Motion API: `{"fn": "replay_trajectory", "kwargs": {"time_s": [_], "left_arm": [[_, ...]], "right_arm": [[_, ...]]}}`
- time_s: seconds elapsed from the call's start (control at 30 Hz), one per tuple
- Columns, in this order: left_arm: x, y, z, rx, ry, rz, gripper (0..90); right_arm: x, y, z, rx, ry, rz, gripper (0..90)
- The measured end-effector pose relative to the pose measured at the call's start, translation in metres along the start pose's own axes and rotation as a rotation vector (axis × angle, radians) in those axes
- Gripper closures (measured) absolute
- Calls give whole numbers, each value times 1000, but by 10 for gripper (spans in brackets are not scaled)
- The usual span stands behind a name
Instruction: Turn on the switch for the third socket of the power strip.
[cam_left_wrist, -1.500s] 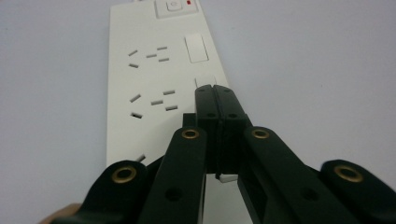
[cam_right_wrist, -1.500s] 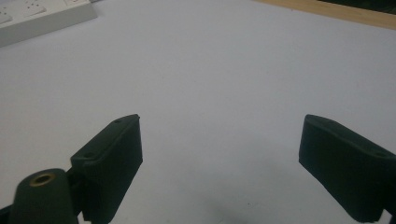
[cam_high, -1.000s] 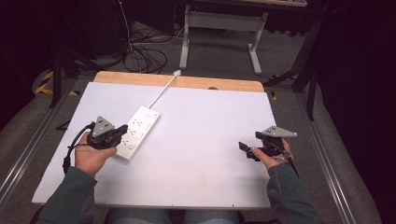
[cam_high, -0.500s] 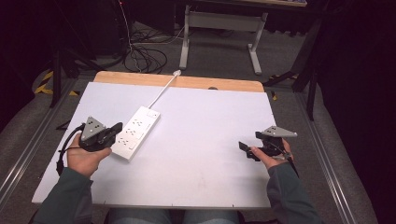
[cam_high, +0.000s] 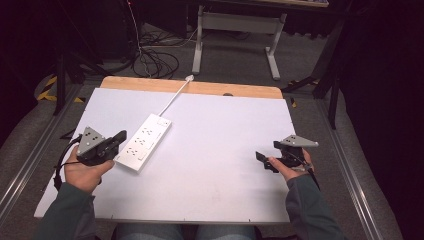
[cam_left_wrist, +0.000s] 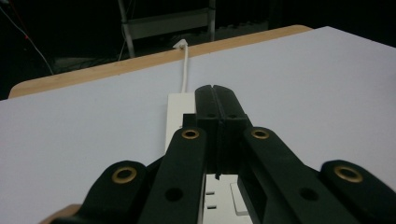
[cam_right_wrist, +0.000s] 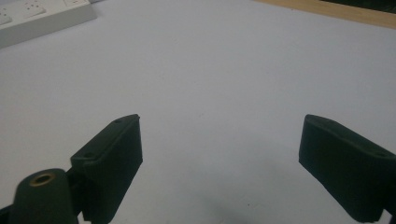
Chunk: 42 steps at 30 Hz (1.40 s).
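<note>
- a second ago my left gripper (cam_high: 119, 137) sat right against the near end of the white power strip (cam_high: 143, 143); now it has drawn back toward my side of the counter (cam_high: 225, 125), its tips just beside the strip's near left edge.
- the fingers (cam_left_wrist: 215, 100) of that left gripper are clenched flat together with nothing between them, seen clearly in the left gripper view.
- the power strip (cam_left_wrist: 177, 109) lies at an angle on the left half of the white counter, its white cord (cam_high: 175, 94) running off toward the far wooden edge (cam_high: 200, 88). it has not moved.
- my right gripper (cam_high: 264, 161) has stayed where it was, near the right edge of the counter, well apart from the strip.
- its fingers (cam_right_wrist: 116, 154) are released, spread wide over bare counter, grasping nothing.
- my guess: the left hand has finished a nudge or touch on the strip and is backing off, or lining up again. the strip looks settled.
- hidden or hard to make out: in the left gripper view my own fingers cover most of the strip, so i cannot tell whether the tips touch it or hang just above.
- in the right gripper view only a corner of the power strip (cam_right_wrist: 42, 16) is seen, cut off at the top left.
- where the cord ends past the counter's far edge is lost in the dark floor.
</note>
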<state>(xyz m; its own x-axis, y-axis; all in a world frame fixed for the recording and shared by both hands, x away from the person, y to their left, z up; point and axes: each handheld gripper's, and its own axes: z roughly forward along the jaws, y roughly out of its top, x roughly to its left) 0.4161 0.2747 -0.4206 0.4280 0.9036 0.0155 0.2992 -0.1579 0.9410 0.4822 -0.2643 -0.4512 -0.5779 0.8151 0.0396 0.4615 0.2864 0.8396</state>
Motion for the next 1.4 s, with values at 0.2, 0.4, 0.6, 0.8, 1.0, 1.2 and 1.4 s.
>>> {"fn": "replay_trajectory", "kwargs": {"time_s": [0.2,0.4,0.6,0.8,1.0,1.2,1.4], "left_arm": [[2,-2,-8,-16,7,-12,900],[4,-2,-16,-35,10,-20,900],[7,-5,-26,-50,21,-36,899],[11,-8,-36,-71,35,-61,875],[15,-9,-41,-86,54,-78,816],[17,-10,-43,-95,72,-87,746],[21,-10,-46,-100,82,-102,657]], "right_arm": [[1,0,1,1,-2,0,137],[1,0,0,0,-1,0,138],[0,0,0,-2,-1,-2,137],[1,1,1,1,-3,-1,138],[1,1,1,1,-4,-1,137],[1,1,0,0,-3,1,137],[1,1,0,0,-2,0,137]]}}
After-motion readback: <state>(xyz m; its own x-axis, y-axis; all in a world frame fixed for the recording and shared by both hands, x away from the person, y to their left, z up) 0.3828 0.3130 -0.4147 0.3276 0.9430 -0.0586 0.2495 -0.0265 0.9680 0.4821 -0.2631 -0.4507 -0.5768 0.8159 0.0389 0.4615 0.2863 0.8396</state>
